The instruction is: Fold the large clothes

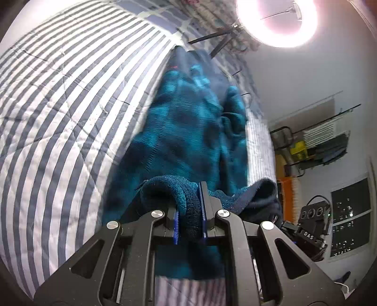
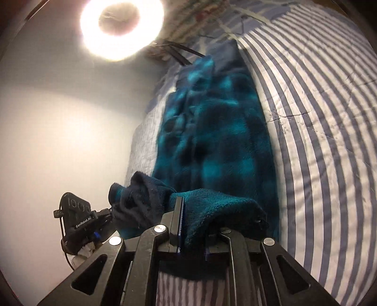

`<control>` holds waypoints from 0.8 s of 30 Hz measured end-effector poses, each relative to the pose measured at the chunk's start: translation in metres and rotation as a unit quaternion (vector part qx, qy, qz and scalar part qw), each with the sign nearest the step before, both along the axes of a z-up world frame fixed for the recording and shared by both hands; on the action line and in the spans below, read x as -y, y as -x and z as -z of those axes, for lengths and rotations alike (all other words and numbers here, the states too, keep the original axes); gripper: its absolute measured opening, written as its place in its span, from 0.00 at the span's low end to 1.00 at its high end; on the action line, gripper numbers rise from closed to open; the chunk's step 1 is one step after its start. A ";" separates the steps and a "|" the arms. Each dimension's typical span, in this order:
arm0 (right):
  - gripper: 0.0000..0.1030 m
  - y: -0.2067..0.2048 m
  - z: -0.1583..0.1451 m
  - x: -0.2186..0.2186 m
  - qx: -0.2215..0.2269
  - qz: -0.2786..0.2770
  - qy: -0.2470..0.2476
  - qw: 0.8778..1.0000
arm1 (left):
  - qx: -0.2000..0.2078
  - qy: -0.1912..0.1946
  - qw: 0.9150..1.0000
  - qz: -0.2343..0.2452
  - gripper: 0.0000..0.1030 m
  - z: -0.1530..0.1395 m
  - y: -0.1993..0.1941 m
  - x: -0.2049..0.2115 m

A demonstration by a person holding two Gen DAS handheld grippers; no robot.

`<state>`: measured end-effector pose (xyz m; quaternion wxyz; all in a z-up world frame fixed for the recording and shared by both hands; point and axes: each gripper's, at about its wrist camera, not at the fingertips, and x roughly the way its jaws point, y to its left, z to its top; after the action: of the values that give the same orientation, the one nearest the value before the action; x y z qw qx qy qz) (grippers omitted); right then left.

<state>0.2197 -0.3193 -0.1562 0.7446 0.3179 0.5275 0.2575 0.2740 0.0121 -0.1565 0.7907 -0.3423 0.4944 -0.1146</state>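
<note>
**Fleece edge clamped in both tongs above the striped bed**

Nearest the left wrist camera, the left tongs (image 1: pixel 190 209) are nearly closed on a thick fold of the teal and navy fleece garment (image 1: pixel 186 131), the plush edge bunched between the blue pads. From there the garment runs away from the camera in a long band lying on the bed, its checked pattern blurred. Nearest the right wrist camera, the right tongs (image 2: pixel 193 223) are likewise nearly closed on the same fleece garment (image 2: pixel 219 131), with the cloth draped over the right-hand finger and hiding it. A loose bunch of the fabric sags between the two tongs, and each camera catches the other gripper just beside that bunch: the right one at the lower right of the left view, the left one (image 2: pixel 103 217) at the lower left of the right view.

Under the garment lies the striped quilt (image 1: pixel 59 106), grey and white, which covers the bed and shows creases and stitching. A ring light (image 1: pixel 278 21) glares at the head of the bed beside a pale wall (image 2: pixel 59 117). Shelving with folded things (image 1: pixel 325 143) stands beyond the bed's far side.
</note>
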 end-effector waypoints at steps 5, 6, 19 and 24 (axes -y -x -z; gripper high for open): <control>0.11 -0.022 0.031 -0.005 -0.032 0.000 -0.011 0.999 | -0.016 -0.006 1.000 0.012 0.12 0.026 -0.015 0.004; 0.11 -0.023 0.034 -0.005 -0.036 0.001 -0.019 0.999 | -0.016 -0.005 1.000 0.015 0.12 0.026 -0.015 0.005; 0.79 -0.019 0.023 0.044 -0.071 0.045 -0.160 0.984 | -0.029 0.098 0.994 0.025 0.37 -0.005 -0.021 -0.020; 0.65 -0.008 -0.012 0.067 -0.005 0.060 -0.133 0.989 | -0.018 0.105 0.994 0.028 0.57 -0.013 -0.021 -0.023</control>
<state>0.2280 -0.3863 -0.1439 0.7072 0.4460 0.4724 0.2788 0.2951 0.0355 -0.1433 0.7376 -0.4117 0.5035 -0.1817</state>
